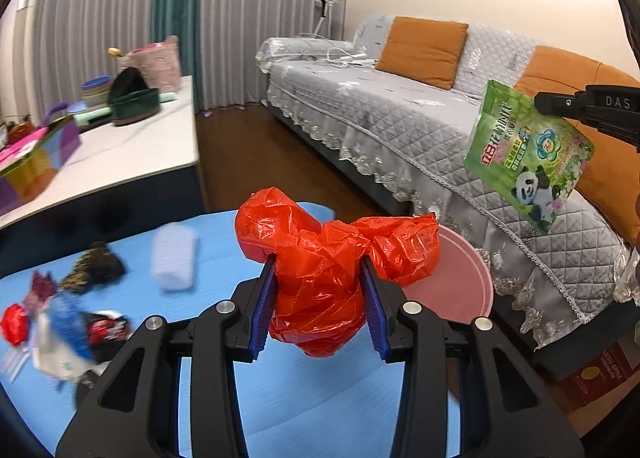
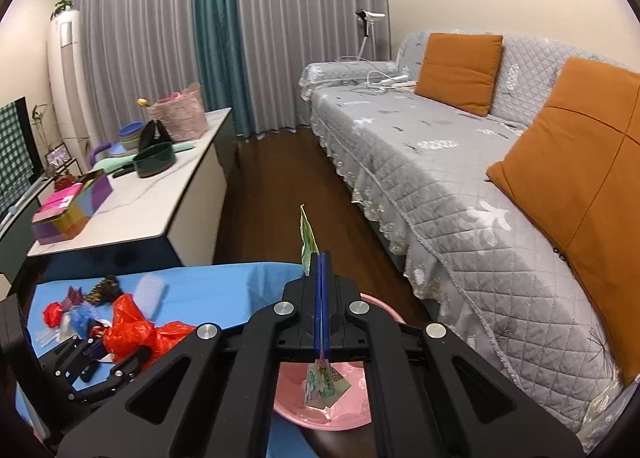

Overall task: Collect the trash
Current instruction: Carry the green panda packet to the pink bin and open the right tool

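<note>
Red crinkled film, the plastic bag (image 1: 320,270) bulges light and slippery between the left gripper (image 1: 320,298) above the blue tabletop (image 1: 280,410), while the right-wrist view shows the right gripper (image 2: 322,298) clamped edge-on along the thin, floppy green detergent pouch (image 2: 307,242) over the pink bin (image 2: 340,418).

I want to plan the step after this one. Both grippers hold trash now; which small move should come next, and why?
Probably open the right gripper to drop the green packet. In the right wrist view the packet hangs directly over the pink bin, while the left gripper, holding the red plastic bag, is beside the bin over the blue table.
</note>
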`<state>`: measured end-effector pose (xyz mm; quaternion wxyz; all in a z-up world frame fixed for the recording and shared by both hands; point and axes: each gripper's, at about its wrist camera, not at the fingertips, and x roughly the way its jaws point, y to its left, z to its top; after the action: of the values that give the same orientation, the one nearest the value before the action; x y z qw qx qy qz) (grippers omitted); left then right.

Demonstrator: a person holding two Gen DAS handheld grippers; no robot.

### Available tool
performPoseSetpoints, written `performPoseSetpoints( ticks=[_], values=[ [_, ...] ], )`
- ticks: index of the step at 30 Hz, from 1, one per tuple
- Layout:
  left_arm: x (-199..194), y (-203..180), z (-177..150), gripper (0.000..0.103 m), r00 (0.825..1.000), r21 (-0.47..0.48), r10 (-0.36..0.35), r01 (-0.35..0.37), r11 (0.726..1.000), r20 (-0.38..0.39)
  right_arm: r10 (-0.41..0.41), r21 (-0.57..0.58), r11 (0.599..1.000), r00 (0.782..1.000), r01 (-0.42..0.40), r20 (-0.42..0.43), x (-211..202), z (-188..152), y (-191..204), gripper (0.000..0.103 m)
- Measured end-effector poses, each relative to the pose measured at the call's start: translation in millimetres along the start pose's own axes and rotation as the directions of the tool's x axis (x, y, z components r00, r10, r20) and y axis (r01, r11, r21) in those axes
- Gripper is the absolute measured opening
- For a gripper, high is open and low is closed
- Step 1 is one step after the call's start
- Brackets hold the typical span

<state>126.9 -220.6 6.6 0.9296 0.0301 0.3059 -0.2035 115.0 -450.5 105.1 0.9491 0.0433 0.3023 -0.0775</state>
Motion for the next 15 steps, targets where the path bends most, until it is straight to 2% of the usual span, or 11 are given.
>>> performPoseSetpoints(
  ticks=[7, 15],
  values=[
    [44.5, -31.5, 10.7, 0.040, 0.999, 0.010, -0.023, 0.024, 1.000, -0.031, -0.024, 0.007, 1.000, 0.998, 0.025, -0.053, 34.5, -8.1, -13.7, 0.001],
    [85.1, -58.2, 19.7, 0.040, 0.997, 0.063, -0.055, 0.059, 0.996, -0.060, -0.019, 0.044, 0.999, 0.996, 0.022, -0.084, 50.3, -9.7, -25.9, 0.001]
  ],
)
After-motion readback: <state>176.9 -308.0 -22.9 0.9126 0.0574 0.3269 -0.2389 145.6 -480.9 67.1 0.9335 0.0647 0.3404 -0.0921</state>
